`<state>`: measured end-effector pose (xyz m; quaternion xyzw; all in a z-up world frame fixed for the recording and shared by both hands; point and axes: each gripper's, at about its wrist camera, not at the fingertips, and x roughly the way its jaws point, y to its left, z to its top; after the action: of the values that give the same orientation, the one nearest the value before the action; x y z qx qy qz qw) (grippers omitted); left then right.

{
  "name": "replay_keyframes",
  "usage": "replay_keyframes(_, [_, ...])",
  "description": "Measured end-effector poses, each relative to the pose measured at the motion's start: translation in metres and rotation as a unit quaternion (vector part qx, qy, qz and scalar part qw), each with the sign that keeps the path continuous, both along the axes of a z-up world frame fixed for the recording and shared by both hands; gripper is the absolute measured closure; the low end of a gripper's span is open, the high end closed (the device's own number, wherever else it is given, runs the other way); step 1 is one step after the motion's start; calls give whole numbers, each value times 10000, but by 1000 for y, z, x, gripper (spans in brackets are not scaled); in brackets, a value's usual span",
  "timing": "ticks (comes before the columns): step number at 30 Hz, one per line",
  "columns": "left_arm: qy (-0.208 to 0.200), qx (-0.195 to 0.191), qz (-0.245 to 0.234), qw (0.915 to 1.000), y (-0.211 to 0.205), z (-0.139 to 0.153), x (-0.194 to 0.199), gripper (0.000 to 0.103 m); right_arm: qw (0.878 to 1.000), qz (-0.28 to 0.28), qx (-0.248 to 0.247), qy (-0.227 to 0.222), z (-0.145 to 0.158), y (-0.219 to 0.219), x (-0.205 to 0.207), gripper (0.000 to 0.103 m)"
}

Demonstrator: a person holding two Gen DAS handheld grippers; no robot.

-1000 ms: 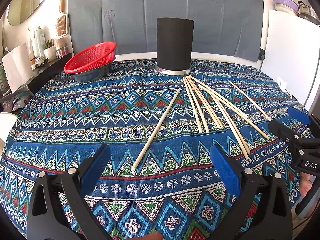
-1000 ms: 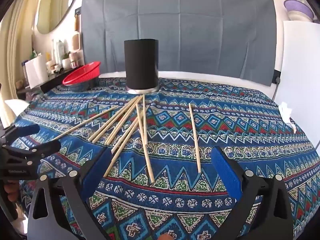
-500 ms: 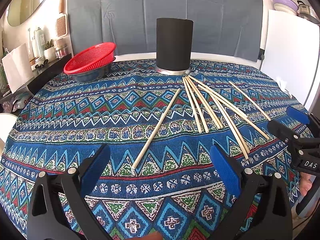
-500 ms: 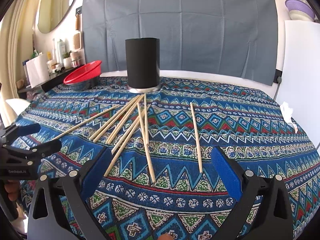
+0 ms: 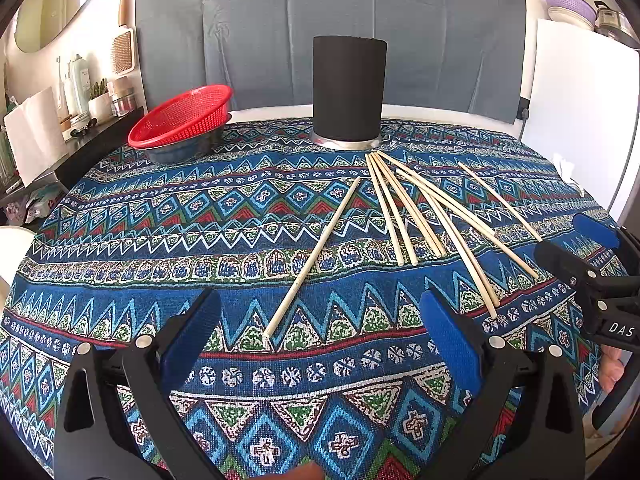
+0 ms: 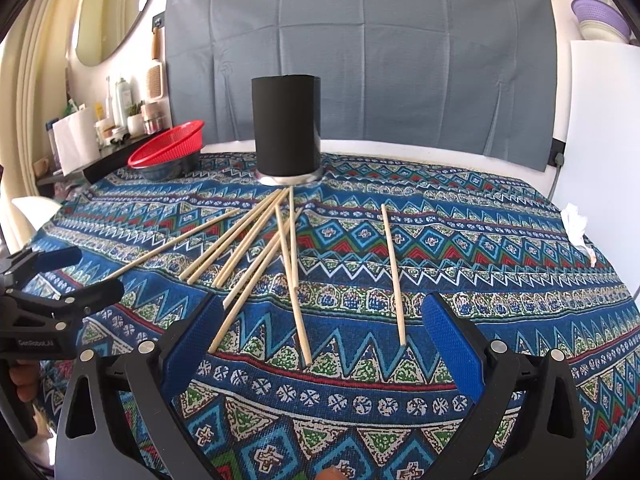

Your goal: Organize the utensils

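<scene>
Bench (image 5: 120, 240) under patterned blue cloth. Black cylindrical holder (image 5: 349, 90) upright at far centre, on silver base. Wooden chopsticks (image 5: 404, 208) lie flat on cloth in front of holder, fanned out, far ends near its base; several overlap. One single stick (image 5: 314, 256) lies apart on left of fan, another stick (image 6: 393, 272) apart on right. Left gripper (image 5: 320, 332) low over cloth, jaws wide apart, holding nothing. Right gripper (image 6: 320, 332) likewise spread, empty. Red basket (image 5: 182, 118) w/ bowl beneath at far left.
</scene>
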<state>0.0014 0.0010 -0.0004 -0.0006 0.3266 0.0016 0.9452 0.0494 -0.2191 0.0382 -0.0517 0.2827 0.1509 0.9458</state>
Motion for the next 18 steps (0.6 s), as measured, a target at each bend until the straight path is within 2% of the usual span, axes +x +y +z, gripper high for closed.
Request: replay_keyframes(18, [0, 38, -19, 10000, -2, -1, 0, 6, 10000, 3, -16, -7, 0, 1, 0, 8])
